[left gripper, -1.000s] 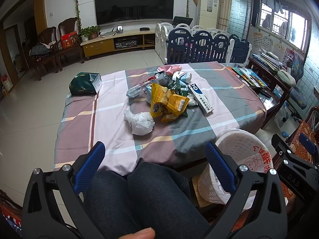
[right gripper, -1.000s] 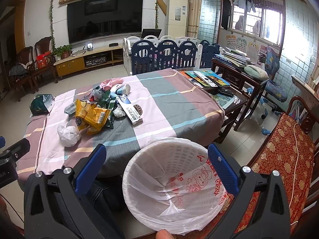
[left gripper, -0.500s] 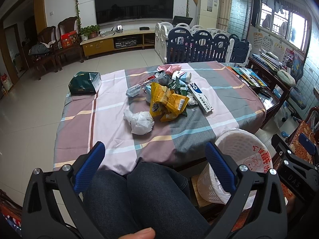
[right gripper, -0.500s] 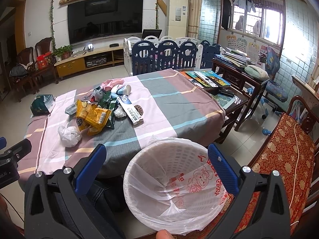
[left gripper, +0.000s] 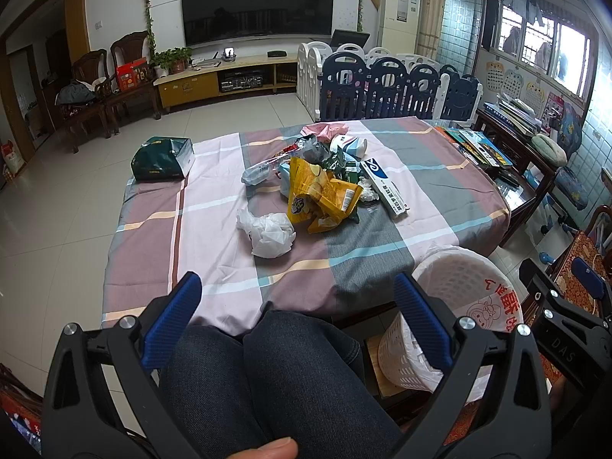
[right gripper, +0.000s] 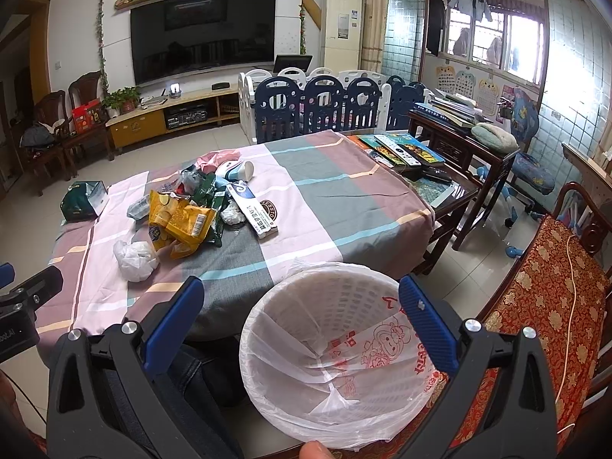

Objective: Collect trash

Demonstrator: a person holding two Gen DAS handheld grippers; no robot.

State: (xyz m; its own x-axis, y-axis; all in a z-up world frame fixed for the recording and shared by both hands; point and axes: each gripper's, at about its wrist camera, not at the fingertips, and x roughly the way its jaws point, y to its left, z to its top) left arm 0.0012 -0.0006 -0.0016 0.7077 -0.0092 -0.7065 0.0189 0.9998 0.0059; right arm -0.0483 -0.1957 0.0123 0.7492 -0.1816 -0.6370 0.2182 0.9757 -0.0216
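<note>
A heap of trash lies mid-table: yellow snack bags (left gripper: 319, 195) (right gripper: 179, 222), a crumpled white plastic bag (left gripper: 269, 233) (right gripper: 135, 254), a long white-blue box (left gripper: 384, 187) (right gripper: 252, 210), green wrappers, a paper cup (left gripper: 350, 144) and a pink bag. A white lined waste basket (left gripper: 455, 298) (right gripper: 332, 344) stands at the table's near right corner. My left gripper (left gripper: 296, 313) is open and empty above my lap, short of the table. My right gripper (right gripper: 302, 315) is open and empty over the basket.
The table has a checked cloth (left gripper: 214, 237). A dark green tissue box (left gripper: 162, 158) sits at its far left corner. Books (right gripper: 397, 149) lie on a side table at right. A red patterned chair (right gripper: 543, 306) stands right of the basket.
Both grippers have crept slightly forward; the view barely shifts. Nothing on the table has moved.
</note>
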